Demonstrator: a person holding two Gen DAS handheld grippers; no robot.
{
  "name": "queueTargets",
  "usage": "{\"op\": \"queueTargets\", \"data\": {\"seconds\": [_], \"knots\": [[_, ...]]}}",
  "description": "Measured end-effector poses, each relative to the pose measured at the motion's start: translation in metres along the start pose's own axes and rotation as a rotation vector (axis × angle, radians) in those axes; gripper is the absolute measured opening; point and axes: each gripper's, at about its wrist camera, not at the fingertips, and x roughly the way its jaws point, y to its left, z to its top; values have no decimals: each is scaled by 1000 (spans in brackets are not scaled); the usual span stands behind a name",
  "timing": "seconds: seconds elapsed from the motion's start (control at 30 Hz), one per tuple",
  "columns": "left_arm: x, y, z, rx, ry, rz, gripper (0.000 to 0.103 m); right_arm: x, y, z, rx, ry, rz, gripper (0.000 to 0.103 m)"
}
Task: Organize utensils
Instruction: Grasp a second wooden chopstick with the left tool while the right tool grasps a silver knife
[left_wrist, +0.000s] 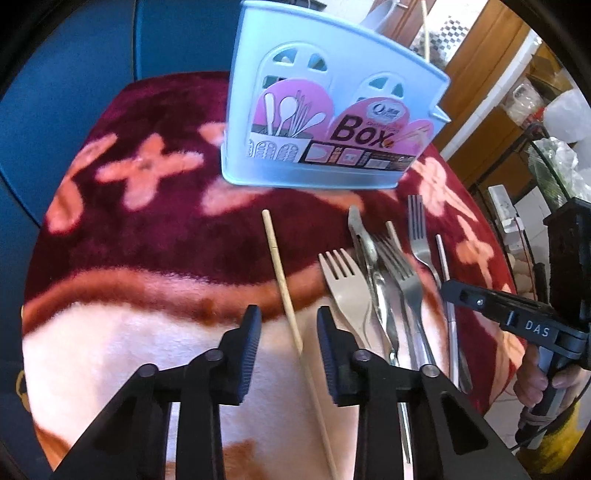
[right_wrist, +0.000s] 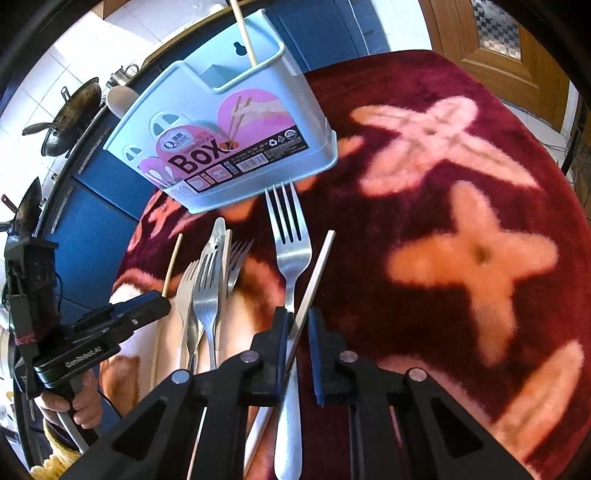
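Here, in the left wrist view, the left gripper (left_wrist: 289, 334) hangs over a round table covered with a plush maroon blanket with pink flower shapes (left_wrist: 147, 229). Its jaws stand partly apart on either side of a long wooden chopstick (left_wrist: 282, 280) that lies on the blanket; the pads do not touch it. To the right of the chopstick lies a cluster of utensils: a beige plastic fork (left_wrist: 345, 284), metal tongs (left_wrist: 369, 254), a steel fork (left_wrist: 402, 277), a second steel fork (left_wrist: 419, 229) farther right, and a thin metal chopstick (left_wrist: 445, 273). At the far side stands a light blue plastic utensil box with a pink label (left_wrist: 325, 110). The right gripper (left_wrist: 448, 290) enters from the right, held by a hand (left_wrist: 535, 384).

In the right wrist view, the right gripper (right_wrist: 297, 325) has narrow jaws with the thin metal chopstick (right_wrist: 314, 277) between them; whether both pads press it I cannot tell. Just left lies the steel fork (right_wrist: 290, 236). The box (right_wrist: 229, 136) stands far left with one wooden chopstick (right_wrist: 243, 33) upright in its compartment.
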Motion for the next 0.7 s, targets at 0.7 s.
{"op": "queueTargets", "data": {"seconds": [0.7], "knots": [[14,6,22,-33,48,-60,4,9,-10,26,45,32,77,9]]}}
